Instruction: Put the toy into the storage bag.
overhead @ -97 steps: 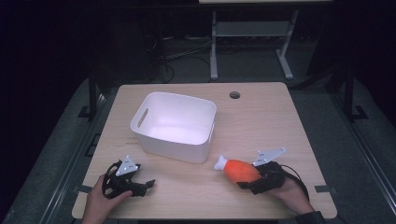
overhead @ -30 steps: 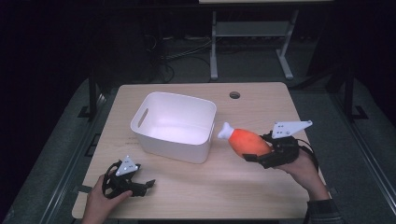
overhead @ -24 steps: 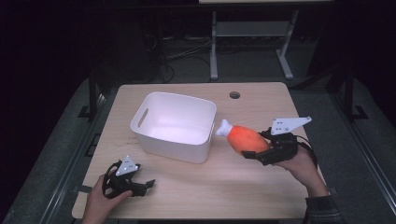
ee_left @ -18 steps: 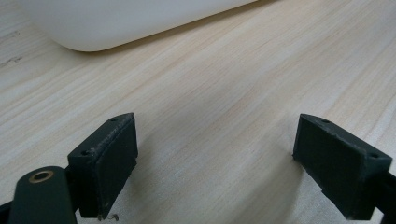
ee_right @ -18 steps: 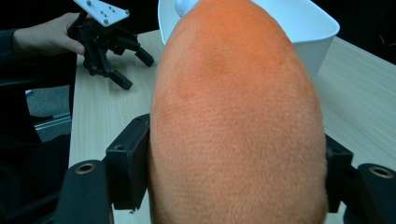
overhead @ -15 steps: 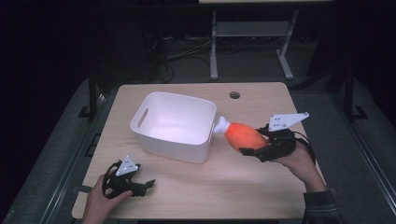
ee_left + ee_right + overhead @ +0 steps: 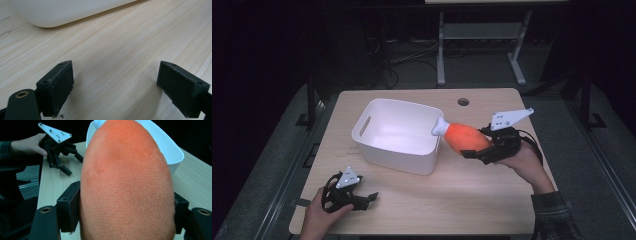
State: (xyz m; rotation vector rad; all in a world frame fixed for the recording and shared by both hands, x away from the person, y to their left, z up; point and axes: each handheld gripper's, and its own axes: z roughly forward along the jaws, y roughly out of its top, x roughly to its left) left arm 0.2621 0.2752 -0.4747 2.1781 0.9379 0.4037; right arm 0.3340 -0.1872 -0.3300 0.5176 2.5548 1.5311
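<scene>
Jaws of the right gripper (image 7: pixel 472 150) clamped on an orange plush drumstick with white bone tip (image 7: pixel 460 136), raised beside the white plastic bin's (image 7: pixel 395 151) right rim, left gripper (image 7: pixel 362 198) jaws spread wide, resting near the pale wooden surface's (image 7: pixel 472 200) front-left corner.

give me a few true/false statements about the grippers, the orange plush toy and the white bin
1. The right hand-held gripper is clamped on the orange plush drumstick. True.
2. The drumstick lies on the table. False: it is held up in the air, its white tip over the rim of the white bin.
3. The left hand-held gripper is open, with nothing between its jaws. True.
4. The white bin already holds another toy. False: its inside looks empty.
5. The left hand-held gripper is gripping the bin's handle slot. False: it sits low near the front left of the table, apart from the bin.
</scene>
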